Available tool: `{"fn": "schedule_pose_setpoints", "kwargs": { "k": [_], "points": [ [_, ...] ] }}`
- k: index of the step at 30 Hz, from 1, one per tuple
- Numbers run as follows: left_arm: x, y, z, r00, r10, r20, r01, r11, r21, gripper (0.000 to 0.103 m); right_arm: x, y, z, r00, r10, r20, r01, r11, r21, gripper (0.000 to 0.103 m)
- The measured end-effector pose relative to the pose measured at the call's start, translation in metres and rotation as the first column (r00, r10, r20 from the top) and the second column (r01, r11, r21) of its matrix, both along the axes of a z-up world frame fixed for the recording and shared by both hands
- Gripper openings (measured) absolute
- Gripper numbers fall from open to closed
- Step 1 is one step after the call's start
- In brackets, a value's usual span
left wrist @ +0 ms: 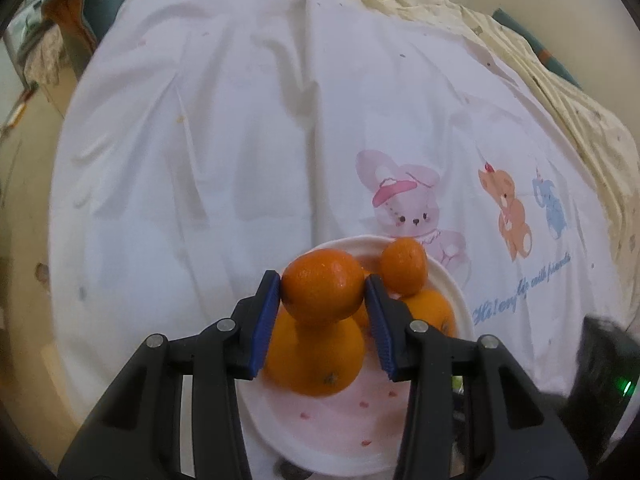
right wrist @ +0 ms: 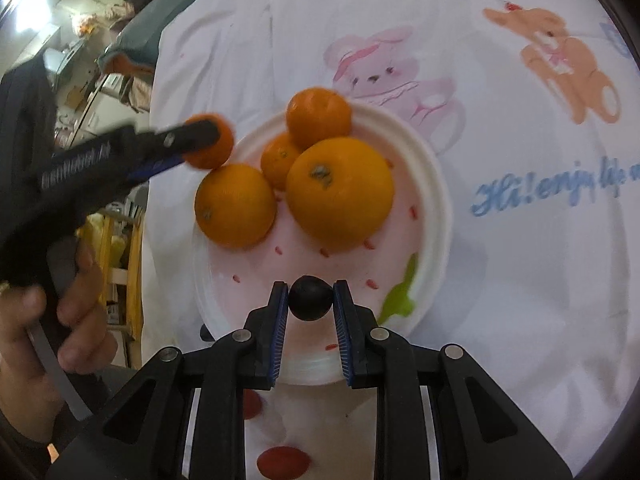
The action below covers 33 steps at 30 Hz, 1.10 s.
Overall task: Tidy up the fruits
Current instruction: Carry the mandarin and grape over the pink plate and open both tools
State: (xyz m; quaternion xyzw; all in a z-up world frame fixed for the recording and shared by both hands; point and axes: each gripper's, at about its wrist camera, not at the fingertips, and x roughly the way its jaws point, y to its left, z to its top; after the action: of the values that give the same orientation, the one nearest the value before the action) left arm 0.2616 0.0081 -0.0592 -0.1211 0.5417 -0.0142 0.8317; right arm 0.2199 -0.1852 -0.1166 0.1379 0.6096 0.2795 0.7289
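Observation:
My left gripper is shut on a small orange and holds it above a white plate with several oranges on it. In the right wrist view the left gripper comes in from the left, holding that small orange over the plate's far left rim. The plate carries two large oranges and two small ones. My right gripper is shut on a dark round fruit over the plate's near part.
The plate lies on a white cloth printed with a pink bunny and an orange bear. Two red fruits lie near the plate's front edge. A green patch is on the plate's right rim. Room clutter stands at the left.

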Motion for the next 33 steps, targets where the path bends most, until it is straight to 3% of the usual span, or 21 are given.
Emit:
{"fn": "schedule_pose_setpoints", "kwargs": {
  "k": [13,16,22,23,26,33],
  "points": [
    [0.015,-0.009,-0.019,0.999,-0.028,-0.029,0.028,1.000,-0.013,0.041,0.010,0.020,-0.018,1.000,-0.001,-0.027,0.002,0.999,0.036,0.026],
    [0.018,-0.009,-0.025,0.997,-0.038,-0.071,0.036,0.999,-0.029,0.055,0.008,0.025,-0.014,1.000,0.009,0.012,-0.009,1.000,-0.011,0.027],
    [0.016,-0.007,-0.024,0.997,-0.029,-0.071,0.027,0.999,-0.028,0.066,0.008,0.021,-0.012,1.000,0.006,0.005,-0.006,1.000,0.004,0.028],
    [0.015,-0.008,-0.022,0.997,-0.029,-0.065,0.028,0.999,-0.022,0.067,0.007,0.021,-0.012,1.000,0.008,-0.002,-0.008,1.000,0.008,0.034],
    [0.015,-0.007,-0.020,0.998,-0.033,-0.060,0.032,0.999,-0.018,0.067,0.005,0.018,-0.010,1.000,0.003,0.006,-0.003,1.000,0.016,0.064],
    [0.003,-0.002,-0.007,0.999,-0.022,-0.033,0.022,1.000,0.001,0.067,-0.002,0.013,-0.003,1.000,0.007,0.023,-0.008,1.000,0.009,0.065]
  ]
}}
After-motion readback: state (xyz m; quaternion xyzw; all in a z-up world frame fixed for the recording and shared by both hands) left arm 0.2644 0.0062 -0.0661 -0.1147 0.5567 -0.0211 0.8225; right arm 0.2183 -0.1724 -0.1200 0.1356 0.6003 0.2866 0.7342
